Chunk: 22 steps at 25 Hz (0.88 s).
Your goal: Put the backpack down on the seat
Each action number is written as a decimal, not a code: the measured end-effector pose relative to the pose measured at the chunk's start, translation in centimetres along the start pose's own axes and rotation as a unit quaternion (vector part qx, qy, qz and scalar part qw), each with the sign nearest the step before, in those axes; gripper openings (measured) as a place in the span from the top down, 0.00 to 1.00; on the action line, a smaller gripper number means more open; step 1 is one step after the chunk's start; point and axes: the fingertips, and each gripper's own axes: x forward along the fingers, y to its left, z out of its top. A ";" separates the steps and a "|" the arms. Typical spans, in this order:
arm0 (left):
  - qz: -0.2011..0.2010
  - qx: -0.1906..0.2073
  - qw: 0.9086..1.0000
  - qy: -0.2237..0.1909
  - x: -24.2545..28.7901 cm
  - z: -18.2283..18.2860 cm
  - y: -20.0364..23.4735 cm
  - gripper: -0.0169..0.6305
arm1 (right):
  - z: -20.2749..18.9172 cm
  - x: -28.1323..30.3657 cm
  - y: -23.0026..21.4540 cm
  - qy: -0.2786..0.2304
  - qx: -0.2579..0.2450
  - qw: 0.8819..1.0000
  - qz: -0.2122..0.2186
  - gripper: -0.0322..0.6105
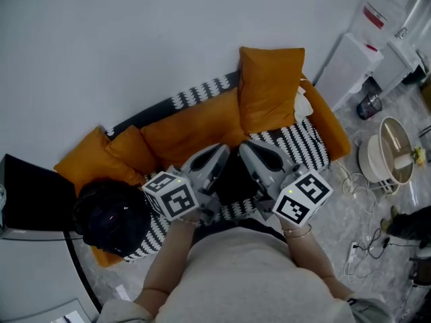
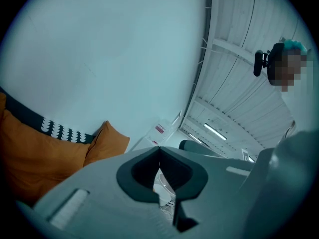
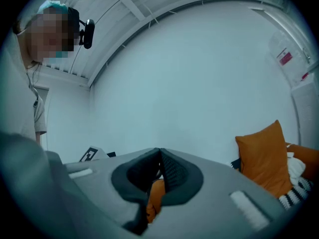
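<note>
Left claw [image 2: 159,151] and right claw [image 3: 159,153] both fully closed, nothing between

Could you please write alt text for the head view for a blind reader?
A person holds the left gripper and right gripper, both shut, side by side above an orange sofa with a black-and-white throw; a black backpack lies at its left end.

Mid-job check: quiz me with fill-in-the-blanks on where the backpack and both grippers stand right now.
1. In the head view, the black backpack lies on the sofa at its ____ end.
2. The left gripper and the right gripper both have their jaws ____, with nothing held.
3. The upright cushion is ____ in colour.

Missing words: left; shut; orange
</note>
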 end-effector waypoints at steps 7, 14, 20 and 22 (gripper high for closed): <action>0.014 -0.001 1.000 -0.009 -0.9 -0.5 0.0 0.96 | -1.7 0.2 1.6 0.026 -0.009 1.000 0.012 0.95; 0.015 -0.002 1.000 -0.016 -1.3 -0.5 -0.4 0.96 | -2.5 -0.7 1.4 0.036 -0.006 0.999 0.004 0.95; 0.012 -0.001 1.000 -0.013 -1.1 -1.1 -1.1 0.96 | -2.5 -1.4 1.5 0.039 -0.015 0.999 0.005 0.95; 0.013 -0.001 1.000 -0.012 -1.2 -1.4 -1.5 0.96 | -2.6 -1.9 1.8 0.039 -0.015 0.999 0.011 0.95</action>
